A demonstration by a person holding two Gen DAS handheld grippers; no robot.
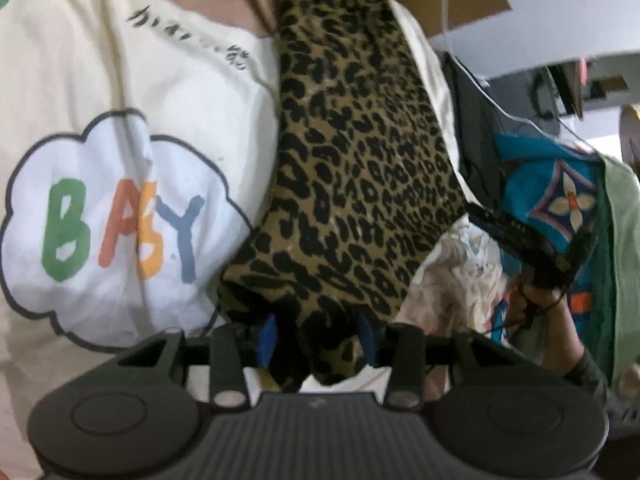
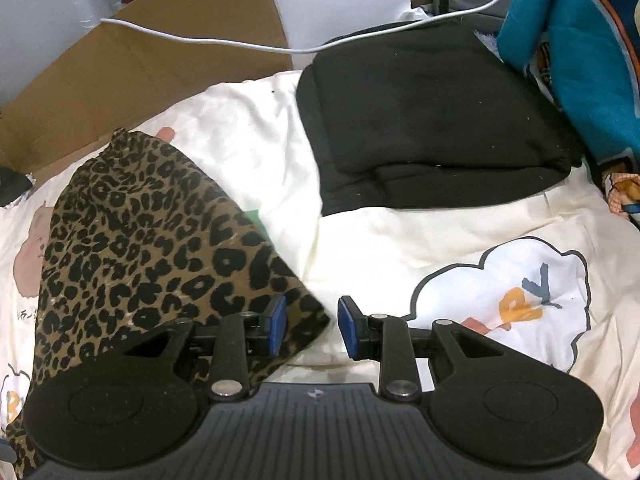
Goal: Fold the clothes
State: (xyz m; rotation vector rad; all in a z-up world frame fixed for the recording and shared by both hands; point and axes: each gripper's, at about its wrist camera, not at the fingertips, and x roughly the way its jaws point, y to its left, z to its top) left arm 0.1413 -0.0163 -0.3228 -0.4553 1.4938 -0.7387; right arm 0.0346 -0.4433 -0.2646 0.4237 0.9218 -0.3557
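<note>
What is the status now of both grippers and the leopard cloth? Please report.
Left gripper open, leopard cloth lying between its pads. Right gripper open, empty, beside cloth edge. Folded black garment behind, clear.

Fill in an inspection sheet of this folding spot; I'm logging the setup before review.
Surface: cream bedsheet with a cloud print.
Job's things: leopard-print garment lying on the sheet; folded black garment beyond it.
Clutter: teal patterned fabric bunched at the edge.
Grippers: left gripper open, leopard cloth between its fingers; right gripper open over the sheet, beside the leopard garment.
Cables: white cable across the back.
Surroundings: cardboard box behind.
</note>
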